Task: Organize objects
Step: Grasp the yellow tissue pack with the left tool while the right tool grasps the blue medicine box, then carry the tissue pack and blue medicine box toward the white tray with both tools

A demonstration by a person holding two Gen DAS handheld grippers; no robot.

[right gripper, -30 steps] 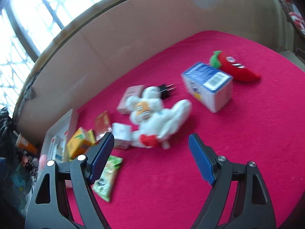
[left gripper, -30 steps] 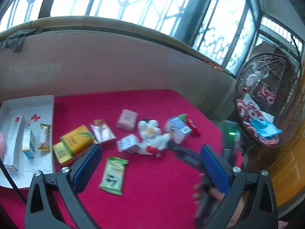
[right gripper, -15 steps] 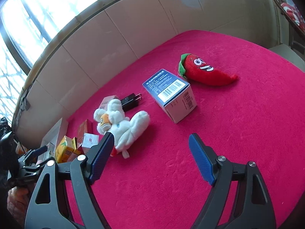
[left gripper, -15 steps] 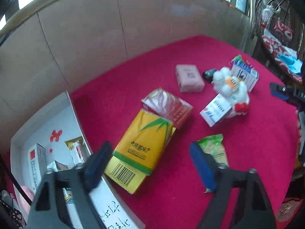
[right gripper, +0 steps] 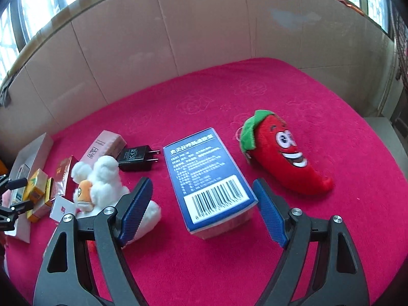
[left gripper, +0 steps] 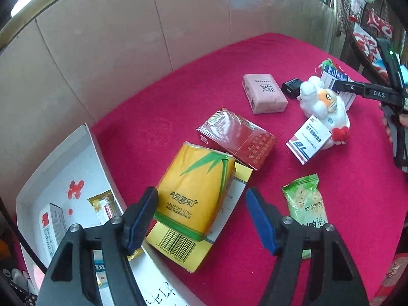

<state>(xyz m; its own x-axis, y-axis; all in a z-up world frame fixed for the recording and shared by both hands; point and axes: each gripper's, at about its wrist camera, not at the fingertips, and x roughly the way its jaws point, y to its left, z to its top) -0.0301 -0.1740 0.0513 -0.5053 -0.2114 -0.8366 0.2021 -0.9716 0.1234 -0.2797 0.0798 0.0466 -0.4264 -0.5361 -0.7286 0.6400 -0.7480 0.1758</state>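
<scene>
On the red cloth (left gripper: 357,191), my left gripper (left gripper: 201,214) stands open astride a yellow bamboo tissue pack (left gripper: 196,188). Its left pad is at the pack's edge and its right pad stands clear. The pack lies on a yellow box (left gripper: 178,250) beside a white tray (left gripper: 63,173). My right gripper (right gripper: 204,211) is open with a blue box (right gripper: 209,173) between its pads, a gap on each side. A red chili plush (right gripper: 285,153) lies right of that box, a white plush (right gripper: 102,178) left of it.
A red pack (left gripper: 237,137), pink pack (left gripper: 264,94), black charger (right gripper: 135,156), white medicine box (left gripper: 308,140) and green snack packet (left gripper: 304,201) lie scattered. The tray holds several small boxes. A cardboard wall (right gripper: 204,38) rings the far side.
My left gripper dropped toward the yellow pack and its jaws narrowed, then held still. My right gripper swung over to the blue box, which now sits between its pads.
</scene>
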